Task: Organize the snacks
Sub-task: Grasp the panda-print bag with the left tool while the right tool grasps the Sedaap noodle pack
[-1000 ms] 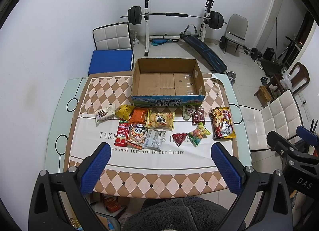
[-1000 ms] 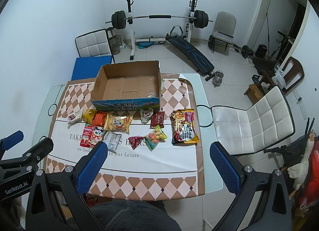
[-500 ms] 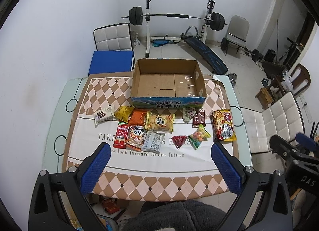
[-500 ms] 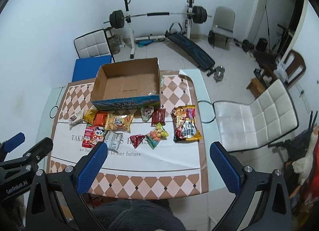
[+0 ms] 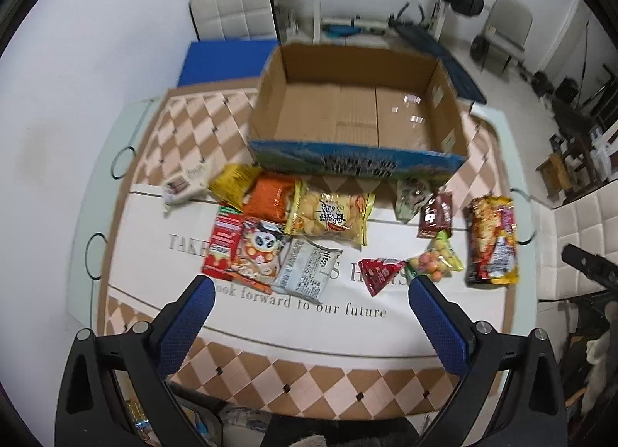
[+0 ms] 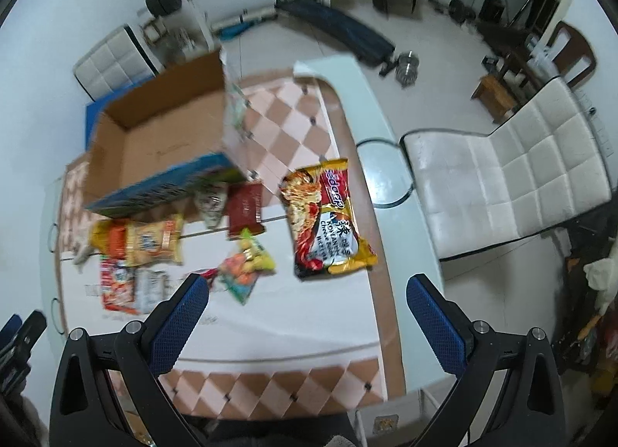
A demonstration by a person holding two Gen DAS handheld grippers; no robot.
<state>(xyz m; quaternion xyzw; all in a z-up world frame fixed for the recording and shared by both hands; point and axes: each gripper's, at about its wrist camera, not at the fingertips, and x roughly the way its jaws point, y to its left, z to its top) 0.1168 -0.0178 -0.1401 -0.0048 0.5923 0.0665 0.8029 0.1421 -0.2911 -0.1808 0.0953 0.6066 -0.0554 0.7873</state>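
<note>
Snack packets lie in a loose row on the white-and-tan checked tablecloth (image 5: 270,377), just in front of the open brown cardboard box with a blue printed front (image 5: 355,126), which holds nothing. Left gripper (image 5: 311,315) hovers above the grey-white foil packet (image 5: 307,267), blue-padded fingers spread wide, gripping nothing. Right gripper (image 6: 307,313) likewise gapes wide and empty, over the cloth near the large red-and-yellow noodle packet (image 6: 328,223) at the row's right end.
</note>
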